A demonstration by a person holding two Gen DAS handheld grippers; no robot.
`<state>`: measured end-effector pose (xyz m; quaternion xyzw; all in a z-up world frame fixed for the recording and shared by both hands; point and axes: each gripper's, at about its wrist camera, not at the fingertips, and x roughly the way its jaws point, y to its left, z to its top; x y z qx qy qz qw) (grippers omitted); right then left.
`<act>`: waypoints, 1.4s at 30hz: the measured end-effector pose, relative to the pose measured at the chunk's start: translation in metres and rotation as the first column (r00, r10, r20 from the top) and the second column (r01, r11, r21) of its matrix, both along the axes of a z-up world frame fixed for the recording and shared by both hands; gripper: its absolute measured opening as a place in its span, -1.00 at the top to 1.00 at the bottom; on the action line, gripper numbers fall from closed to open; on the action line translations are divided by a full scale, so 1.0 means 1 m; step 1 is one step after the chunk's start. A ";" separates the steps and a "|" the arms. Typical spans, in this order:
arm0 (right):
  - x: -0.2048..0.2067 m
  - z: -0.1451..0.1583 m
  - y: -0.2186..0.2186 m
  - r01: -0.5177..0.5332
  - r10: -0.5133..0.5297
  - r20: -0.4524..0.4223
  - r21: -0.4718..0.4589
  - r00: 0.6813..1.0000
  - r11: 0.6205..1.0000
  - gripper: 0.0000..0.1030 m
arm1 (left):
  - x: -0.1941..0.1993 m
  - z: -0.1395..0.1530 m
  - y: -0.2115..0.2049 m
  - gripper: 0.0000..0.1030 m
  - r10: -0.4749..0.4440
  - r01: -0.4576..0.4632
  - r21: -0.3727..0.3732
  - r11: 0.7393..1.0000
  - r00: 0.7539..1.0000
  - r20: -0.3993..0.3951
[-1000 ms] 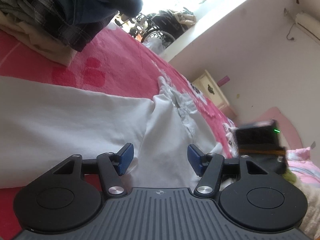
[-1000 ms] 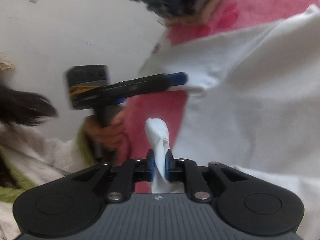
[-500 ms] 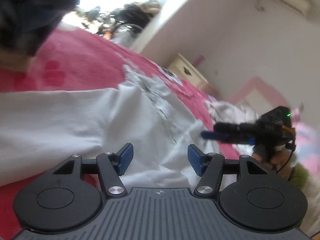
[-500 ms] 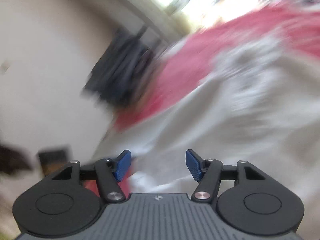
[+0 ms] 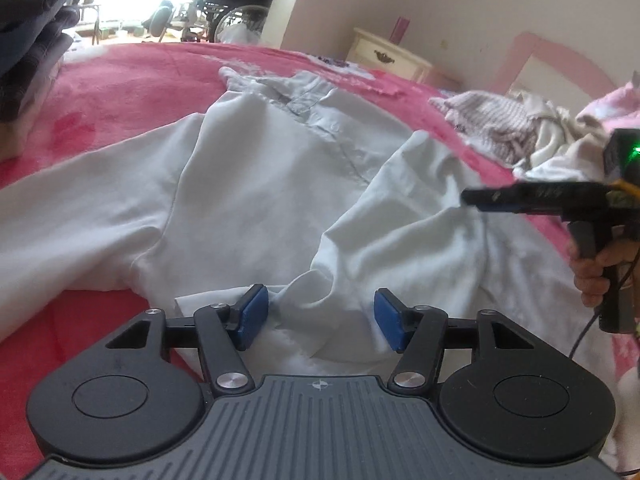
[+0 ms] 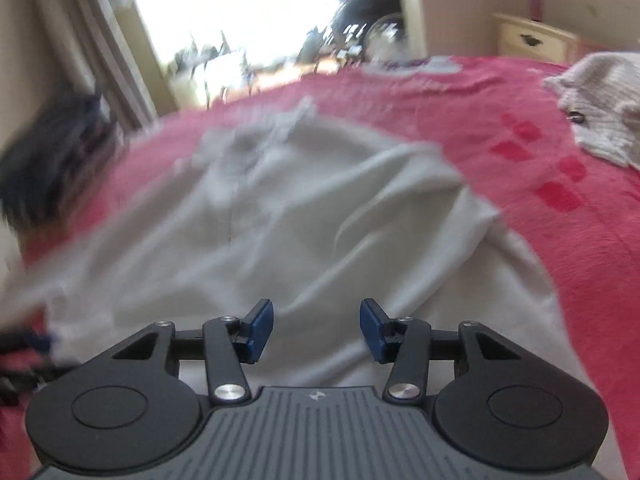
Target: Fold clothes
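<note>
A white collared shirt (image 5: 260, 168) lies spread on the pink bedspread (image 5: 132, 80), collar (image 5: 304, 92) at the far end. One sleeve (image 5: 420, 200) is folded in over the body. My left gripper (image 5: 318, 318) stands open just above the shirt's near hem, with rumpled cloth below the gap and the pads off it. A hand holds my right gripper (image 5: 476, 200) over the shirt's right side. In the blurred right wrist view, the right gripper (image 6: 317, 330) hangs over the shirt (image 6: 300, 208), its jaws closing with nothing pinched between them.
A stack of dark folded clothes (image 5: 28, 40) sits at the left edge of the bed. A grey knitted garment (image 5: 492, 124) and other loose laundry lie at the right. Beyond the bed stand a cream nightstand (image 5: 388, 54) and a wheelchair (image 5: 236, 4) in a bright doorway.
The right gripper let go of the white fold it was pinching, opened, and swung round to face across the shirt. The left gripper rolled level and slid along the hem.
</note>
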<state>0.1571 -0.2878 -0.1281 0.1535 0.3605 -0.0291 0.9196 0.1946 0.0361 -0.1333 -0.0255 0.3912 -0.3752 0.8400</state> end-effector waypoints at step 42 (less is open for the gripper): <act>0.008 -0.062 -0.178 0.399 -0.460 -0.131 0.731 0.878 0.553 0.12 | 0.174 0.026 -0.379 0.02 -0.315 0.344 0.466 0.815 0.938 -0.141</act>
